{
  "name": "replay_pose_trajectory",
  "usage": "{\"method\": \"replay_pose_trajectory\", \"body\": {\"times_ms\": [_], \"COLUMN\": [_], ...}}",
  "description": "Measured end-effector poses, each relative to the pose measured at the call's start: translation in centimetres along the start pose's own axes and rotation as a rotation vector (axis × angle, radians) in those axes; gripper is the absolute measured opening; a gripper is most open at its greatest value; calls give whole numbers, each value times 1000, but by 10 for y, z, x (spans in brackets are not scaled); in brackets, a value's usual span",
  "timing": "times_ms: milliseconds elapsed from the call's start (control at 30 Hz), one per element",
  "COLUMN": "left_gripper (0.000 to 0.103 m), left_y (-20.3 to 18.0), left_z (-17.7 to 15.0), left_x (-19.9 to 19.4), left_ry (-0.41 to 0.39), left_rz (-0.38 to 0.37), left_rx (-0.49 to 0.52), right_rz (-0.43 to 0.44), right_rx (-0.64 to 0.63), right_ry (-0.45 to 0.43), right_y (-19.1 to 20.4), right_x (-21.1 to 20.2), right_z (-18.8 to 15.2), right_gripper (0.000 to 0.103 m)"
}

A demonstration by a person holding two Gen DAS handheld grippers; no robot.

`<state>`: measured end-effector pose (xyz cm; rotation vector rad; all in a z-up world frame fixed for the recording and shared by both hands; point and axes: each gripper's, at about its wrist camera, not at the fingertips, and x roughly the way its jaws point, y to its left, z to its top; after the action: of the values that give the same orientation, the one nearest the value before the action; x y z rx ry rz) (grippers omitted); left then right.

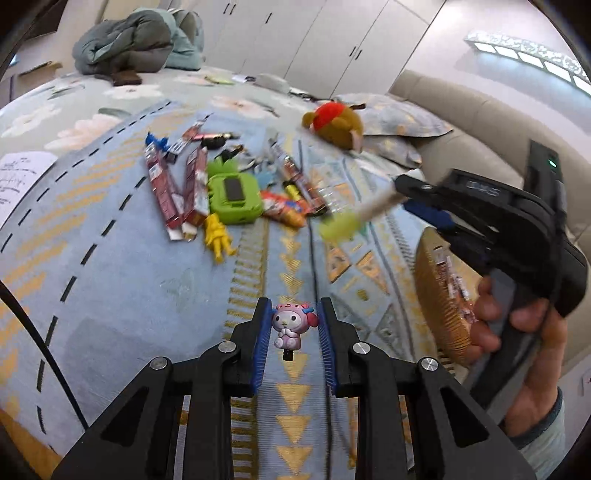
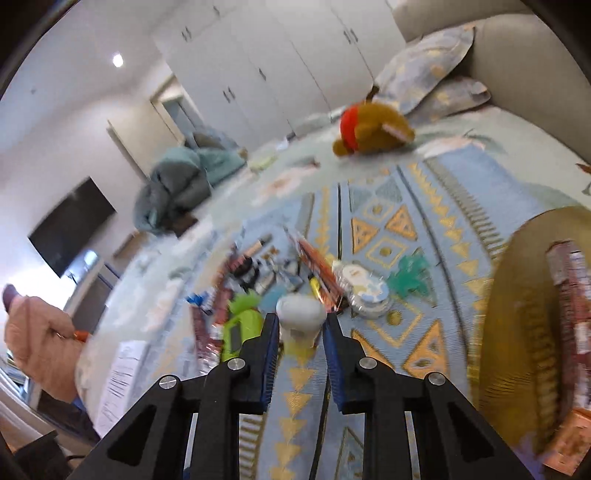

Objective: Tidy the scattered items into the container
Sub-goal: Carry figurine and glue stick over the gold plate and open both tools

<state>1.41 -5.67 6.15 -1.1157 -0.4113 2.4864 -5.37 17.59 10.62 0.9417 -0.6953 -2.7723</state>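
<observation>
A glossy plastic figurine (image 1: 291, 325), a woven patterned rug (image 1: 129, 266), a ribbed wicker-like basket (image 1: 439, 295).

a home bedroom. a bed (image 1: 110, 258) with a patterned blue cover carries pillows (image 2: 428, 70) and a crumpled duvet (image 1: 125, 44). white wardrobe doors (image 1: 314, 33) line the wall, and a dark television (image 2: 70, 225) hangs opposite.

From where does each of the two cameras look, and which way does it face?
Left wrist: on the left gripper, looking along its fingers at a pink figurine between them; the right gripper and hand show.
Right wrist: on the right gripper, looking at a white-and-yellow tube it holds; a hand shows at left.
Shared: patterned rug, green toy, plush bear, basket.
</observation>
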Motion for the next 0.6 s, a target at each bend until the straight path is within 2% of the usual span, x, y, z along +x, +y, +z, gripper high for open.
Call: {"method": "replay_pose_trajectory", "body": {"times_ms": [133, 200, 300, 367, 467, 600], "left_gripper": [22, 22, 22, 22, 22, 22], "left_y": [-14, -31, -63, -93, -129, -169], "left_z": [5, 11, 19, 22, 19, 8], "left_x": [-8, -18, -27, -25, -8, 24], "left_ry": [-5, -39, -77, -82, -51, 25], "left_rz": [-28, -64, -116, -171, -212, -246], "left_rx": [24, 47, 114, 167, 227, 284], "right_rz": [25, 28, -16, -60, -136, -172], "right_rx": [8, 5, 27, 86, 163, 243], "right_ry": [-73, -111, -189, -242, -283, -271], "right_y": [-7, -14, -33, -53, -80, -109], "right_x": [-40, -63, -101, -127, -154, -172], "right_z": [14, 18, 18, 15, 7, -5], "right_gripper": [23, 23, 23, 23, 23, 23]}}
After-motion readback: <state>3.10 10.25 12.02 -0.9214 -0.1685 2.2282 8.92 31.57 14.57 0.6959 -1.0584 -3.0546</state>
